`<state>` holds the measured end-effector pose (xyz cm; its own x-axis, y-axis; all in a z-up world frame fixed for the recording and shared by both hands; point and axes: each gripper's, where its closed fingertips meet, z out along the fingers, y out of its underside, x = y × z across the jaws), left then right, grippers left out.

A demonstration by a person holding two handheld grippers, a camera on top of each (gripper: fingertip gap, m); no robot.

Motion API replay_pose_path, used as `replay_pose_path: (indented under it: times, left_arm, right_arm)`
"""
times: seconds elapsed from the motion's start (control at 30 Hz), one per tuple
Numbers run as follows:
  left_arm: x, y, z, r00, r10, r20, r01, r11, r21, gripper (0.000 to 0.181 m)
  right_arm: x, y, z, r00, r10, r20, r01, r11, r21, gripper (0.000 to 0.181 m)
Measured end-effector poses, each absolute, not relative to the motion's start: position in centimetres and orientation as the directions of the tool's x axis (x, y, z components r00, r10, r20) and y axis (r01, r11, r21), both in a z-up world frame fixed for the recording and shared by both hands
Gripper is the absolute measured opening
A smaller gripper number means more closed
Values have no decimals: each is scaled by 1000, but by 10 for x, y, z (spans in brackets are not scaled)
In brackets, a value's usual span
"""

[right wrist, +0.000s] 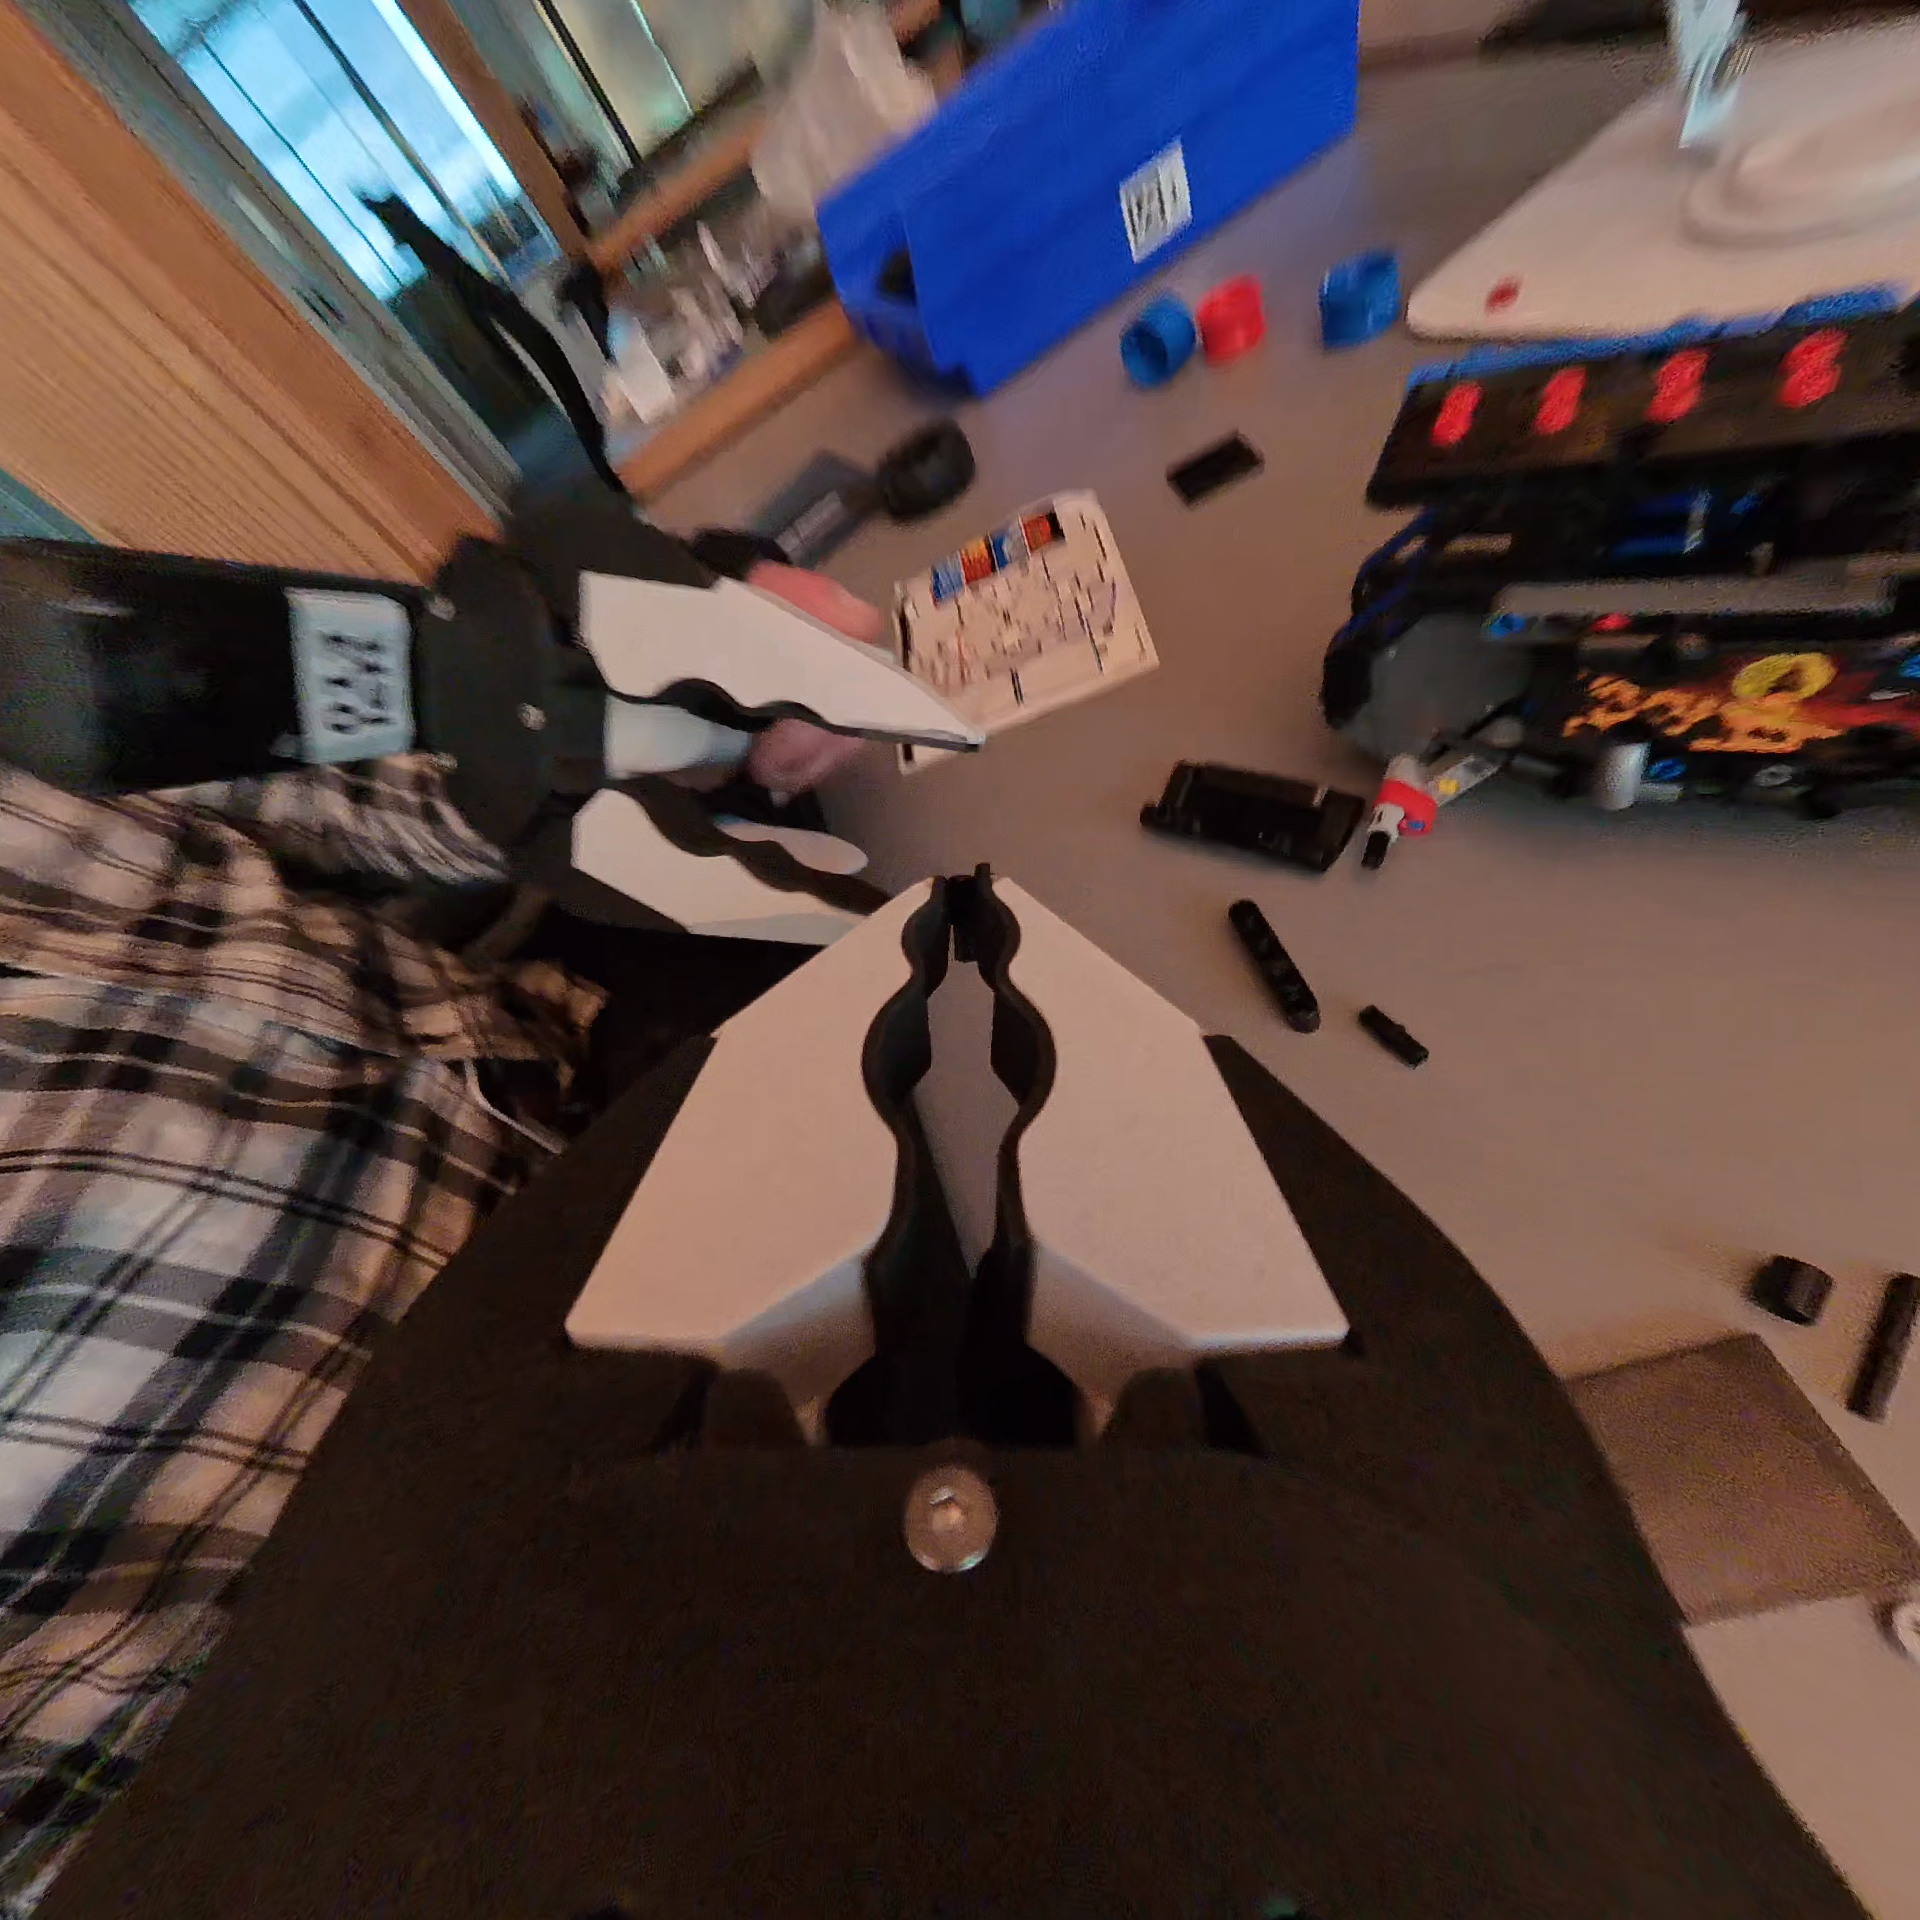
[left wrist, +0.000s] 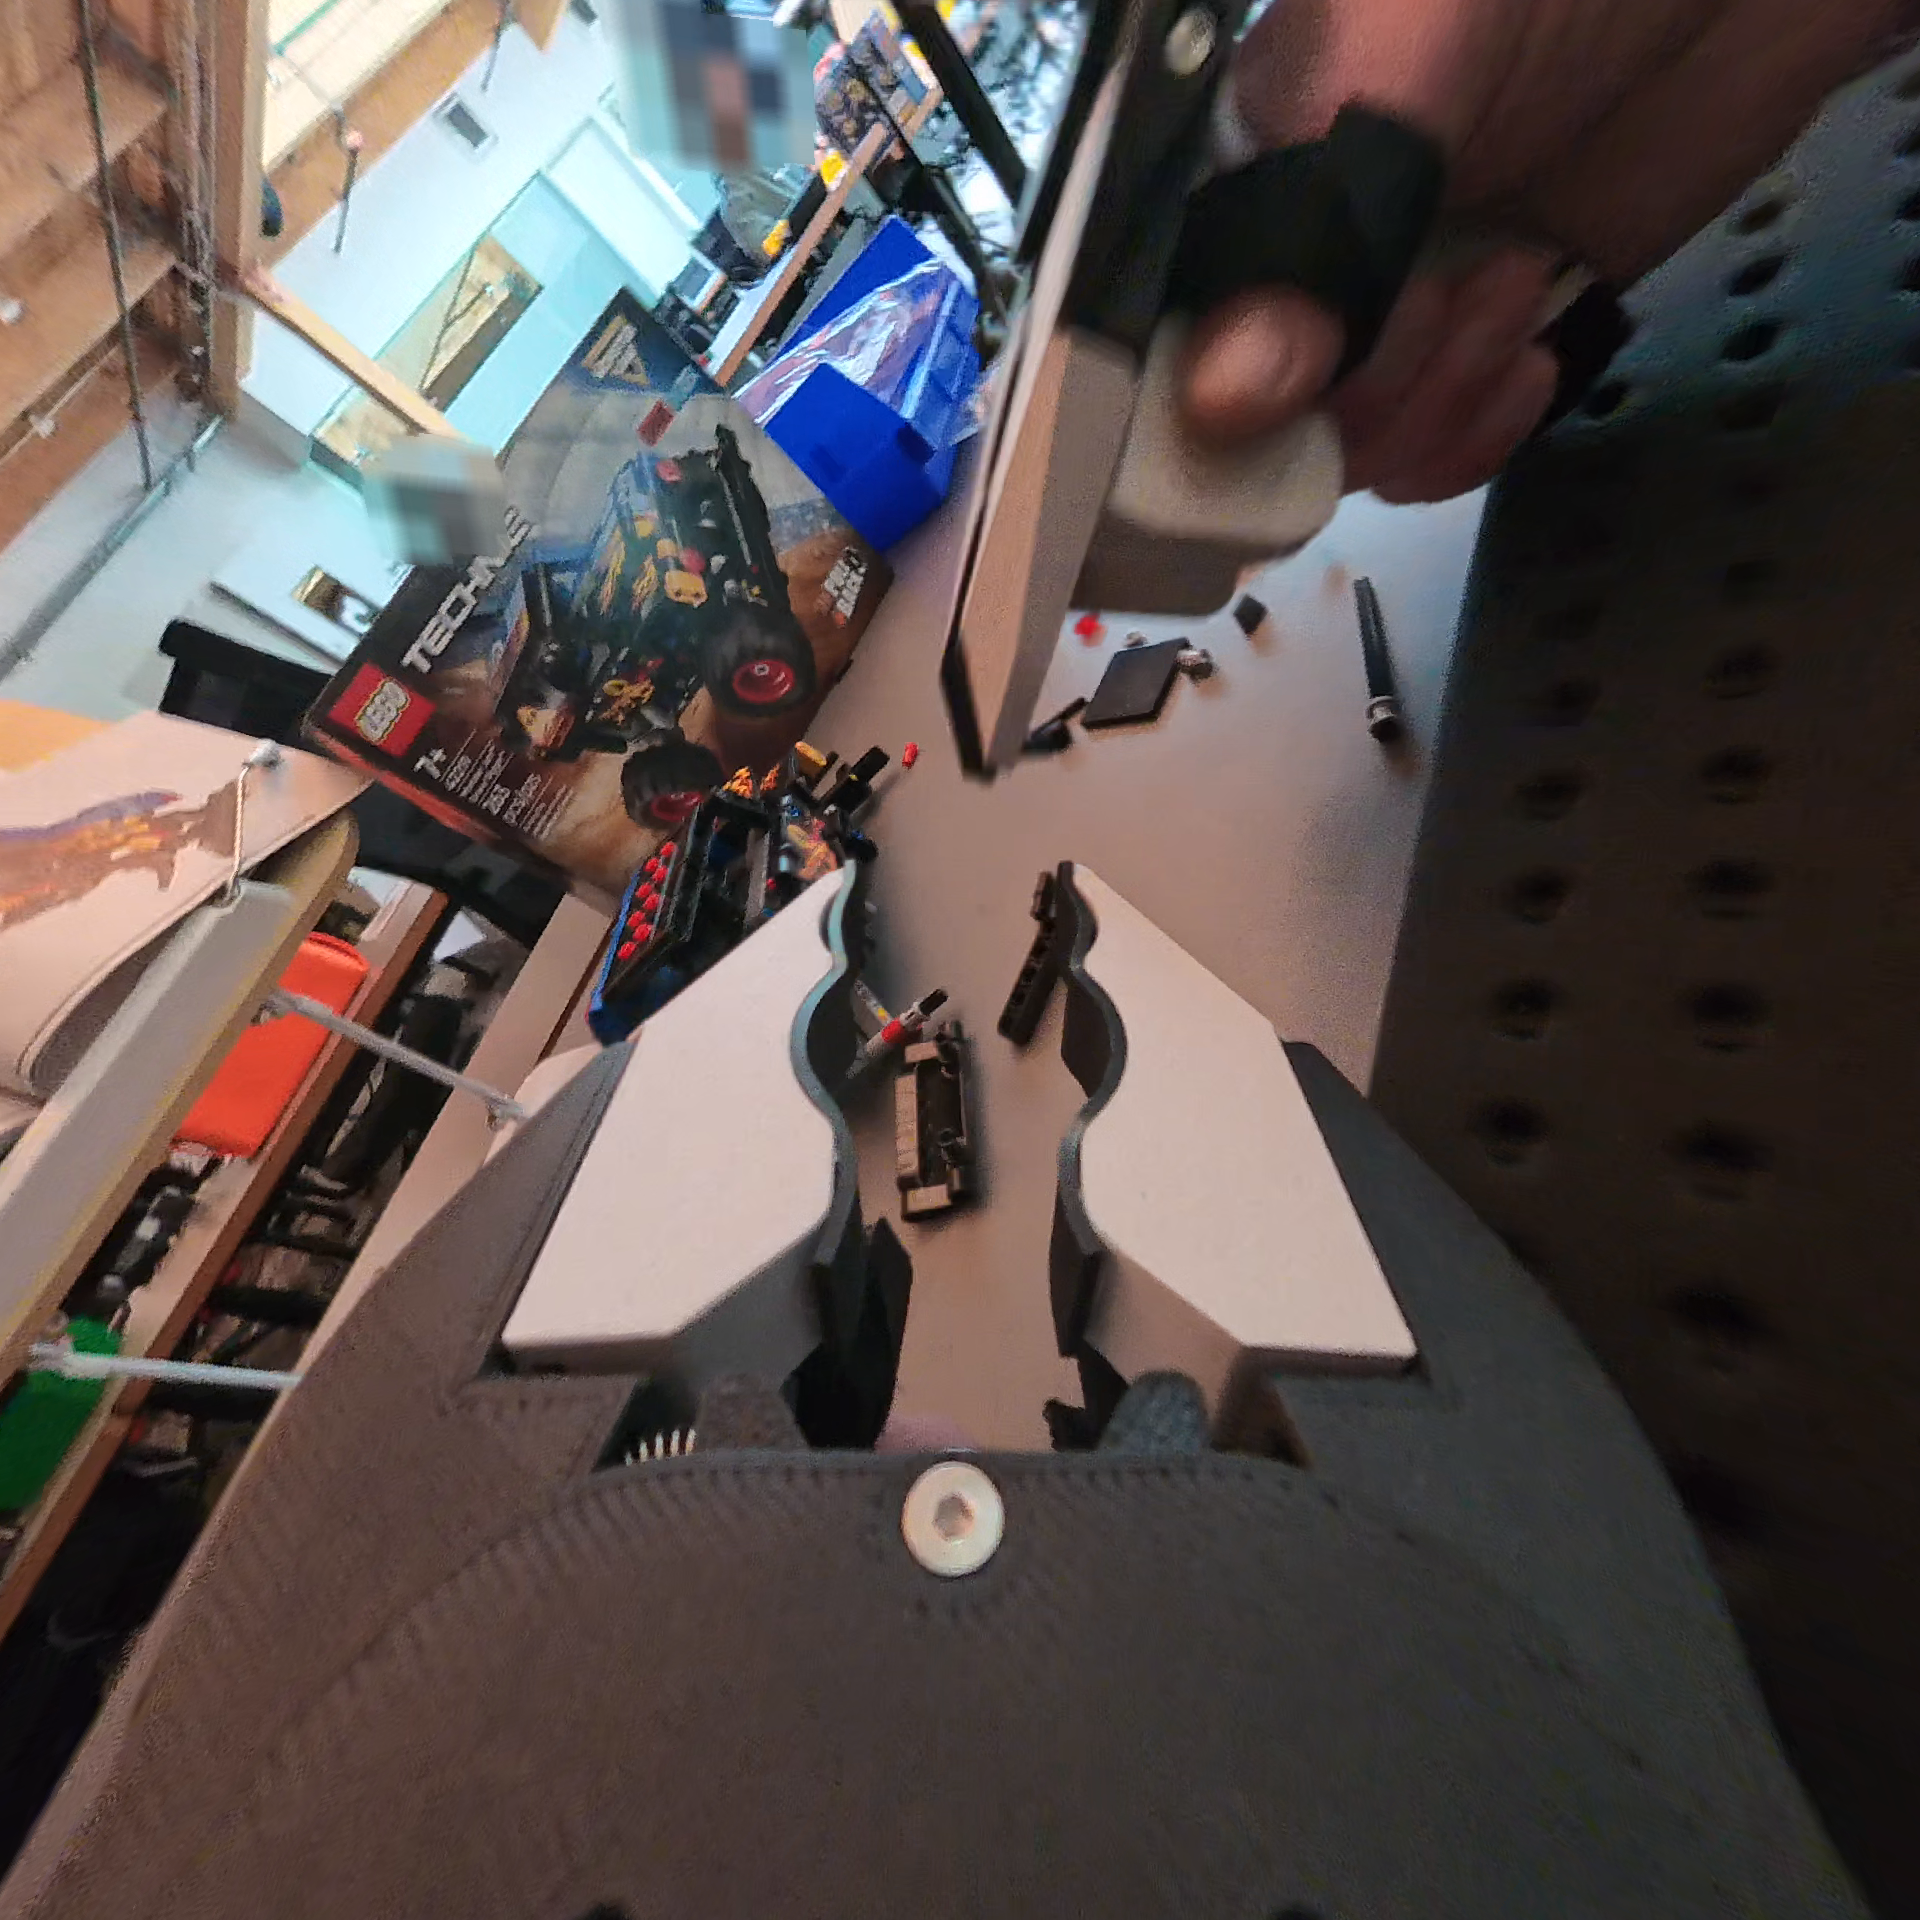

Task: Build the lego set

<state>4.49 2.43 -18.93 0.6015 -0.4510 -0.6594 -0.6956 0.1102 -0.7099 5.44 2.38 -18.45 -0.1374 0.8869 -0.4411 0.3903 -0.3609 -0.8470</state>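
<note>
Two grippers in play, and they're doing pretty different jobs. Right gripper has its tips pinched together on a tiny black piece, too small to say which part it is. Left gripper is spread wide and holding nothing, hovering low over the grey table.

Key bit for the next move, as far as one can judge: a chunky black beam lies on the table right between the left gripper's fingers, its long axis running along the fingers, so closing across the narrow width looks easy. A thinner black beam sits just beside the right-hand fingertip, and a small red-and-grey pin lies next to the other finger. So the left one is clearly nearer these loose parts.

Half-built truck, black with red studs and flame stickers, sits off to the right in the right wrist view, with a long black piece lying in front of it, well apart from the right gripper. Sticker sheet lies just past the left gripper in that view. Set box stands further back on the table
</note>
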Motion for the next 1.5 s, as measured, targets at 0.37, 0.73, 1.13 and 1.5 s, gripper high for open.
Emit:
replay_pose_path:
  times: [0.37,0.73,1.13,1.5]
  left_arm:
    - [33,29,-248,495,-640,-588,-791,-51,-610,30]
    - [43,25,-265,455,-763,-458,-788,-106,-607,16]
    - [43,30,-257,459,-722,-518,-786,-57,-616,4]
    - [42,31,-222,554,-659,-509,-680,-5,-733,2]
  right_arm:
    - [42,26,-270,-144,987,-78,782,65,-620,12]
    - [51,25,-270,-184,983,-17,759,132,-637,3]
    - [45,19,-244,-178,967,-181,637,-27,-771,2]
    - [38,18,-206,-185,939,-289,468,-175,-867,3]
